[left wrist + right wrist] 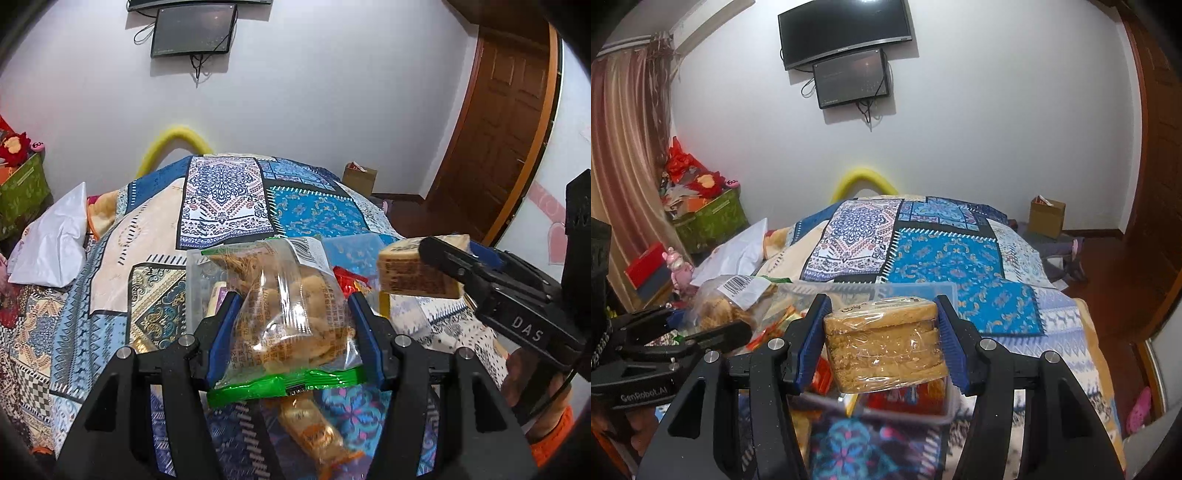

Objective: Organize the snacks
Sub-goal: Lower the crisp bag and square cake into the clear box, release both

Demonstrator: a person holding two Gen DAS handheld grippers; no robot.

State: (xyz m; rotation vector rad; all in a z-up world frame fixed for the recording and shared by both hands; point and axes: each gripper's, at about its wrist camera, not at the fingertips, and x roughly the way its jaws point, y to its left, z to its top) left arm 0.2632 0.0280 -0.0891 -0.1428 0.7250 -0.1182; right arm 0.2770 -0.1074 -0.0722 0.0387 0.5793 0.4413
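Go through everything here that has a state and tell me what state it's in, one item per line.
left gripper: shut on the clear snack bag, held above the bed
right gripper: shut on the wrapped cake block
clear plastic bin: open, snacks inside
orange wrapped snack: lying loose on the quilt
wall screens: dark

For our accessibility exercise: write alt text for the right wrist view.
The right gripper clamps a wrapped sandwich biscuit pack above a clear plastic box of snacks on a patchwork quilt. At left, the left gripper holds a clear snack bag.
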